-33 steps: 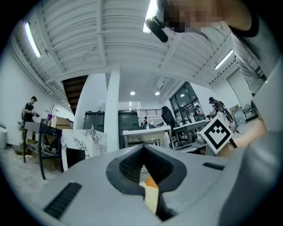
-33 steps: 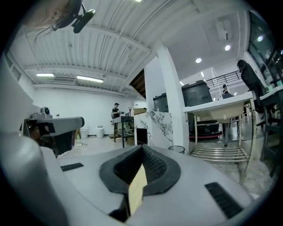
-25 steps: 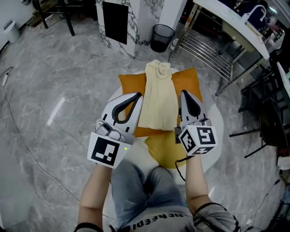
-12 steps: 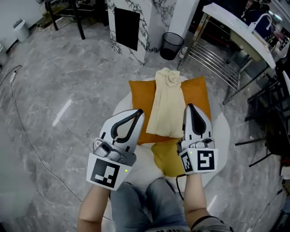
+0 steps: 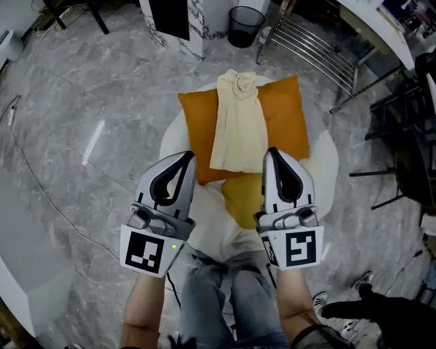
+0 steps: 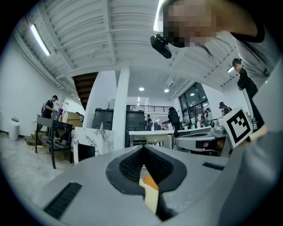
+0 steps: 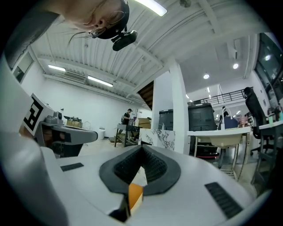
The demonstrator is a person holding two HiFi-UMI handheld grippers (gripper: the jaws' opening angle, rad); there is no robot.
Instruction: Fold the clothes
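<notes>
A pale yellow garment (image 5: 237,126) lies folded into a long strip on an orange garment (image 5: 283,116) spread over the round white table (image 5: 323,163). A mustard piece (image 5: 242,198) sits at the table's near side. My left gripper (image 5: 187,157) and right gripper (image 5: 271,153) hover side by side above the near half of the table, pointing level. Both are shut and hold nothing. The left gripper view shows the left gripper (image 6: 143,148) with its pads meeting. The right gripper view shows the same of the right gripper (image 7: 141,148). Both views look out across the room.
A black waste bin (image 5: 245,15) and a marble pillar (image 5: 174,20) stand beyond the table. A metal rack (image 5: 313,44) and a dark chair frame (image 5: 402,136) are to the right. A cable (image 5: 41,191) trails over the floor at left. Jeans-clad legs (image 5: 225,300) are below.
Both grippers have risen off the cloth and come nearer the camera, the right one more. Both stayed shut and empty. The garments have not moved.
</notes>
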